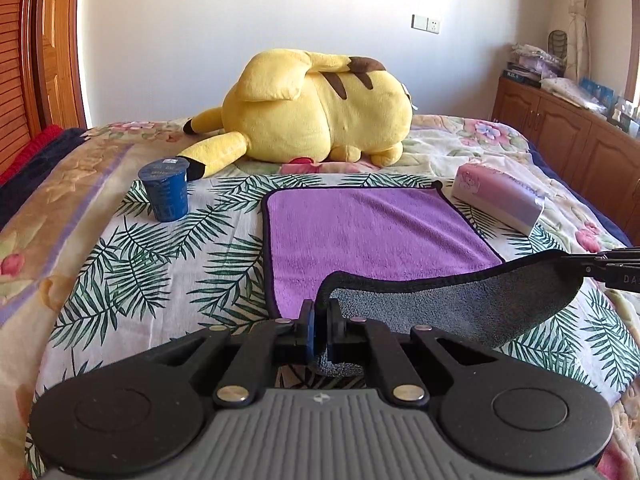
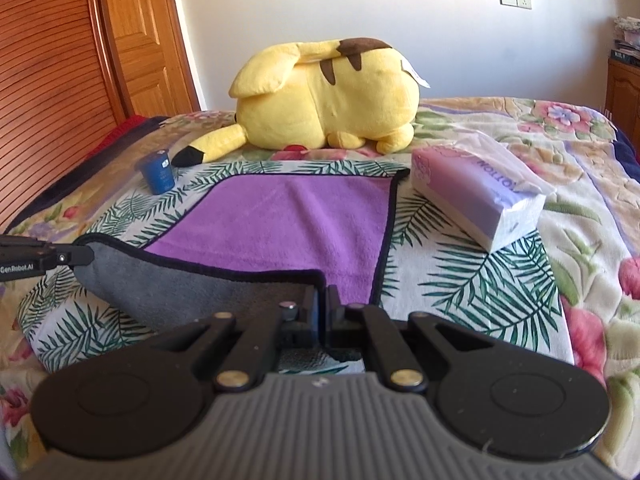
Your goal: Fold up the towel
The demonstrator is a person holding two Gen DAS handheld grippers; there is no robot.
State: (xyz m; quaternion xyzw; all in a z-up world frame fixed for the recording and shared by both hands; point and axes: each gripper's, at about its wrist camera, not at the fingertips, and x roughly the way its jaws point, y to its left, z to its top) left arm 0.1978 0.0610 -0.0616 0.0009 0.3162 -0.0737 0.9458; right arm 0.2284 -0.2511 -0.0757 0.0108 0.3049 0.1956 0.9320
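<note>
A bed (image 1: 100, 216) filled both views, covered by a floral quilt with a leaf-print cloth on top. Far ahead of both grippers lay a large yellow plush toy (image 1: 320, 108) on its side. Directly ahead of the grippers, the towel (image 1: 360, 232) lay on the leaf-print cloth, purple face up, its far half flat. Its near edge was lifted off the bed, showing the grey underside sagging between the 2 grippers. Ahead and to the right of the right gripper sat a purple tissue pack (image 2: 476, 196), just beside the towel's far right corner. Ahead and to the left of the left gripper stood a small blue cup (image 1: 165, 190), apart from the towel. The left gripper (image 1: 320, 320) was clamped on the near left corner of the towel. The right gripper (image 2: 322, 308) was clamped on the near right corner. This looked like the first fold, begun but not laid. The next move would likely call for carrying both corners forward together, level, to meet the far edge without nudging the tissue pack.
</note>
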